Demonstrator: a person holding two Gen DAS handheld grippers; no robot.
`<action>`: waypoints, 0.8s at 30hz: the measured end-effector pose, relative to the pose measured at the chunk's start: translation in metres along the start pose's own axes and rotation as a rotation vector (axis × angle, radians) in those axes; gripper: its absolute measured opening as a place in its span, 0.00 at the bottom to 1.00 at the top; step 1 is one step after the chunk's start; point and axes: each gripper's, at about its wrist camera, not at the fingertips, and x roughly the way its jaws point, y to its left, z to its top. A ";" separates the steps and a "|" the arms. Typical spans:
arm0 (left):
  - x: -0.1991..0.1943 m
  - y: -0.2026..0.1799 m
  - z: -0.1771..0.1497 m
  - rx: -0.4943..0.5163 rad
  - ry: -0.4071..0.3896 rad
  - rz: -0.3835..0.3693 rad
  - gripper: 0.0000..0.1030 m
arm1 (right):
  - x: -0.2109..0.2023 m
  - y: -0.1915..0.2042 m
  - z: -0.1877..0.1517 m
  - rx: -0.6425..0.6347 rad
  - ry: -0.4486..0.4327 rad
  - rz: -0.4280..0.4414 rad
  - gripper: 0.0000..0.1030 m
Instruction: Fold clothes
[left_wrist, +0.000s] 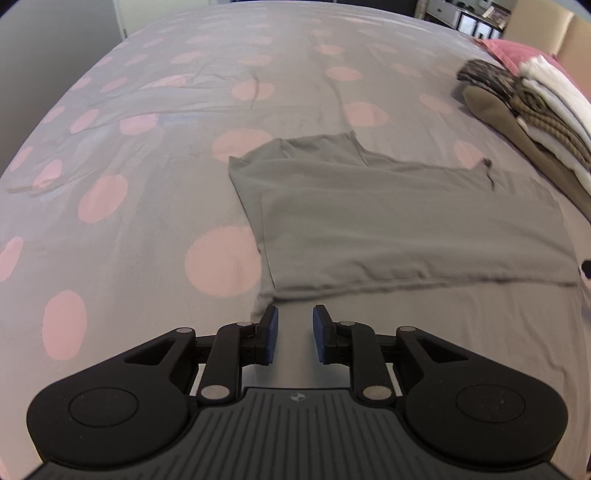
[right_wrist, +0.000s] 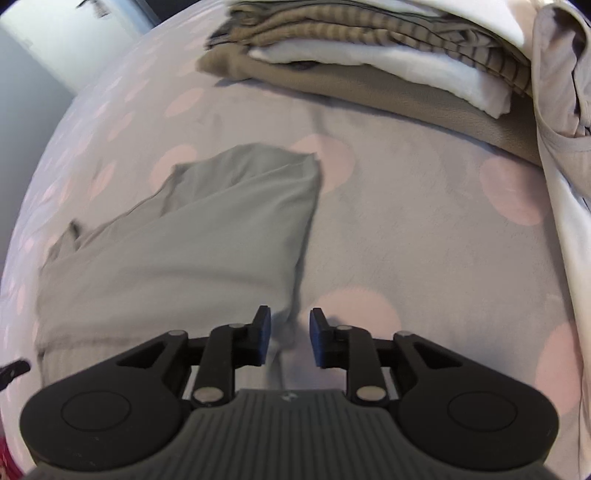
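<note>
From the left wrist camera we see the left gripper (left_wrist: 294, 325) with its jaws parted and nothing between the blue pads (left_wrist: 272, 325). It sits low over the near part of a grey garment (left_wrist: 388, 229), which lies partly folded on the bedspread (left_wrist: 147, 206) (grey, with pink dots). The folded-over layer ends in a hem just ahead of the fingertips, and more of the same cloth runs underneath the gripper. Off to the right a stack of folded clothes (left_wrist: 546, 125) rests on the bed, well apart from the garment, with a pink cushion (left_wrist: 513, 50) behind it.

From the right wrist camera we see the right gripper (right_wrist: 290, 334) also spread, empty, its pads either side of the garment's (right_wrist: 184, 251) near right corner; we cannot tell whether they touch the cloth. The garment stretches away to the left. The stack (right_wrist: 369, 62) lies at the top, and a pale cloth (right_wrist: 561, 122) hangs along the right edge.
</note>
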 end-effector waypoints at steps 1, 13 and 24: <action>-0.002 -0.001 -0.006 0.011 0.010 0.003 0.26 | -0.003 0.001 -0.005 -0.018 0.010 0.007 0.27; -0.021 -0.003 -0.088 0.107 0.122 0.034 0.38 | -0.019 0.005 -0.085 -0.163 0.114 -0.017 0.45; -0.039 -0.009 -0.130 0.153 0.116 0.105 0.38 | -0.031 0.012 -0.153 -0.251 0.171 -0.021 0.45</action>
